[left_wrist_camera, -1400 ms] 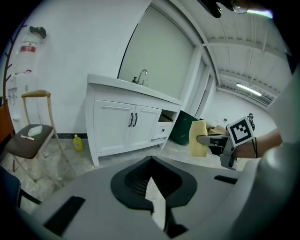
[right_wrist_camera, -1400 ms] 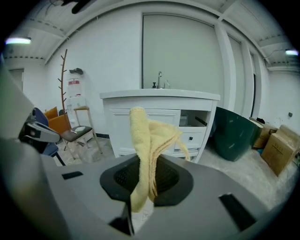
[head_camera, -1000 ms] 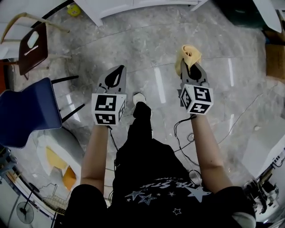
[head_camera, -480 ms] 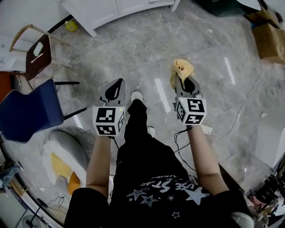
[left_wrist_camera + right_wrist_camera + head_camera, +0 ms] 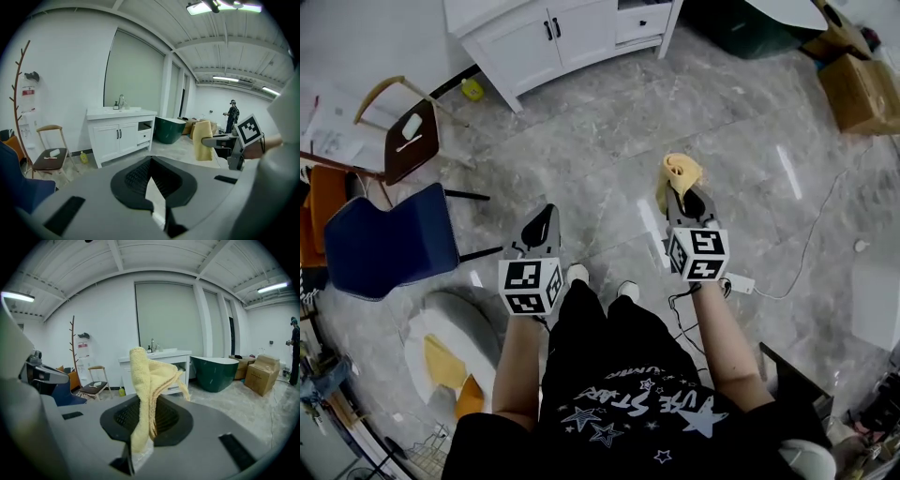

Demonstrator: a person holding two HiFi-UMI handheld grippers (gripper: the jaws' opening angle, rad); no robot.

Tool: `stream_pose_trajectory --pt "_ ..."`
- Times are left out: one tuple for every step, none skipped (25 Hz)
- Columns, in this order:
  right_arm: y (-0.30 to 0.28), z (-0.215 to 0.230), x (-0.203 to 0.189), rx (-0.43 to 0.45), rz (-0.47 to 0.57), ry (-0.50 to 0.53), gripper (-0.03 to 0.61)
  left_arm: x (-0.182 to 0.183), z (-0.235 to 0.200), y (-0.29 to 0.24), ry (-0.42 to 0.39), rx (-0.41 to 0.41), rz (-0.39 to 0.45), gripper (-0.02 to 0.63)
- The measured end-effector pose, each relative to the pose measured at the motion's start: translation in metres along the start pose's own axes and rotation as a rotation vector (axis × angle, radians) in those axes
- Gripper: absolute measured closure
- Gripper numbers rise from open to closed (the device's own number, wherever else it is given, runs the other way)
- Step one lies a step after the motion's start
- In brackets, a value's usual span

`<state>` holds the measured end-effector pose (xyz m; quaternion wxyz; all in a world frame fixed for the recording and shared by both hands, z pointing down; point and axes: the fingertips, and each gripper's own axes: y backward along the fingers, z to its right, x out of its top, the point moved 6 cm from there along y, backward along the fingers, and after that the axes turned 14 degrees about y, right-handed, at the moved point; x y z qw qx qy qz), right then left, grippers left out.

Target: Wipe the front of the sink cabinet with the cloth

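The white sink cabinet [image 5: 562, 37] stands at the top of the head view, across the grey marble floor, well beyond both grippers. Its doors are closed [image 5: 119, 138], and it shows behind the cloth in the right gripper view [image 5: 180, 359]. My right gripper [image 5: 682, 192] is shut on a folded yellow cloth [image 5: 679, 173], which sticks up out of the jaws [image 5: 145, 380]. My left gripper [image 5: 540, 225] is held level beside it, shut with nothing in it [image 5: 151, 165]. The cloth [image 5: 202, 140] also shows from the side in the left gripper view.
A wooden chair [image 5: 403, 141] and a blue chair [image 5: 389, 244] stand at the left. A yellow bottle [image 5: 472, 90] sits by the cabinet's left foot. A green bathtub [image 5: 750, 28] and cardboard box [image 5: 858, 89] are right of the cabinet. A cable and power strip [image 5: 741, 281] lie near my feet.
The cabinet has come further into the head view, doors now visible. Both grippers sit lower in the picture; the right one still holds the cloth.
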<state>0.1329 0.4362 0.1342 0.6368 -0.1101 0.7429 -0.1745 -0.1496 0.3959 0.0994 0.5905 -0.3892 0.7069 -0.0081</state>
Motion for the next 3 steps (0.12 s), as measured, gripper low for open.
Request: stream_pose_trajectory --pt "0.003 -0.005 0.005 0.001 0.000 -0.006 0.517 0.001 -0.002 0.007 -0.001 -0.001 -0.006 0.598" --pt "0.006 -0.010 0.010 0.002 0.000 -0.012 0.517 0.003 -0.005 0.013 -0.003 -0.002 -0.013 0.598" --pt "0.009 -0.015 0.015 0.002 0.001 -0.018 0.517 0.005 -0.007 0.020 -0.005 -0.003 -0.019 0.598"
